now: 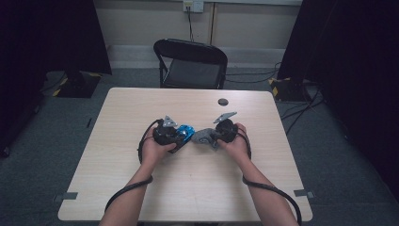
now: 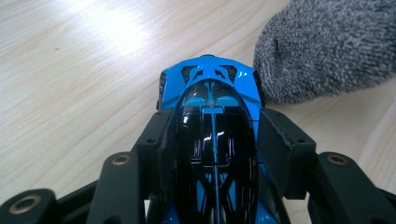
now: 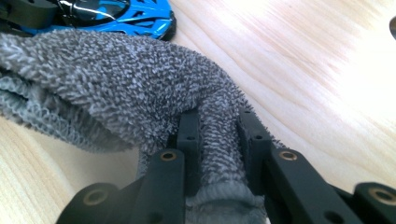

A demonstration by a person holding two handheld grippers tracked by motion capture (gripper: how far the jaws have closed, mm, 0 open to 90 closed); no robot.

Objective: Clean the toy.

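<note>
The left gripper (image 2: 212, 140) clamps a blue and black toy car (image 2: 212, 140) between its black jaws, the pads pressing on the car's flanks and its nose pointing away from the hand; the right gripper (image 3: 218, 140) pinches a bunched fold of a grey terry cloth (image 3: 107, 88), its jaws drawn in tight on the fabric; in the high view the left gripper (image 1: 181, 136) and right gripper (image 1: 211, 136) face each other near the middle of the tabletop (image 1: 188, 188), the car (image 1: 186, 132) and cloth (image 1: 203, 137) just beside one another, the cloth's loose end next to the car's front; the tabletop is pale wood grain; a small dark disc (image 1: 223, 101) lies near its far edge; beyond stands a black folding chair (image 1: 190, 63) on grey carpet (image 1: 47, 141), with cables (image 1: 301, 110) trailing at the right and dark curtains (image 1: 357, 70) on both sides.
</note>
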